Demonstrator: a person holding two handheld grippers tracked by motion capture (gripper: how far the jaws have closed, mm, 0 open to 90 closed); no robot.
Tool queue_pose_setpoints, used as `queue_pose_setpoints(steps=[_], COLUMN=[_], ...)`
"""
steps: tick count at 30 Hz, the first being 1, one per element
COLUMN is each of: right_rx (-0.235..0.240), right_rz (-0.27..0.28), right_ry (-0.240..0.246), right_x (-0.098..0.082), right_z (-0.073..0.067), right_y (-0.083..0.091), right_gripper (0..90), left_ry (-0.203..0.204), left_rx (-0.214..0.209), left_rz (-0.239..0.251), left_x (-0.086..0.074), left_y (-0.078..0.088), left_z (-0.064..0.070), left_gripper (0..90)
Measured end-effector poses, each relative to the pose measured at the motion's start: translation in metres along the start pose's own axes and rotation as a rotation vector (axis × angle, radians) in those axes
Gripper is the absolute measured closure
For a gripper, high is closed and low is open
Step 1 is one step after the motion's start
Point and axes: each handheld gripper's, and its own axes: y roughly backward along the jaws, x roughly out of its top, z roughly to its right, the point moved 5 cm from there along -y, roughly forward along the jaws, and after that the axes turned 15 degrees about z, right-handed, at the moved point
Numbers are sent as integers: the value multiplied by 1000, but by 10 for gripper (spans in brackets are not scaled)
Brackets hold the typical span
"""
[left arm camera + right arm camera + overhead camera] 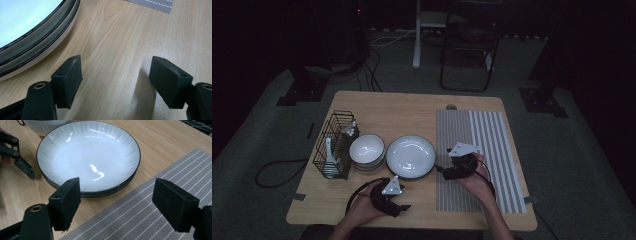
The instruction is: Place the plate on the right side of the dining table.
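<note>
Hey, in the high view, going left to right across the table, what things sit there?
Black wire rack → stack of white bowls → stacked white plates → grey striped placemat.

the high view looks forward and down over the whole table (377,107) from well above, while the left gripper view skims low past the plate (32,32) rim and the right gripper view looks from close across that same plate (87,155) and the mat (150,205).
</note>
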Motion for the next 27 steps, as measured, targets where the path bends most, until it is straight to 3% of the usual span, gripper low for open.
queue_pose_setpoints(steps=[12, 19, 22, 27], right_rx=[21, -1, -2, -3], right_rz=[7, 4, 11, 20], right_ry=[-18, -6, 4, 11], right_x=[0, 2, 8, 13], right_z=[5, 7, 7, 9], right_y=[-13, -17, -19, -24], right_gripper=[315, 333, 345, 357], left_ry=[-3, 4, 14, -10], left_rx=[-8, 1, 17, 66], left_rz=[-6, 13, -4, -25], left_x=[0, -1, -1, -1], left_y=[0, 3, 5, 10], left_z=[-2, -5, -6, -7], left_gripper=[247, 341, 355, 400])
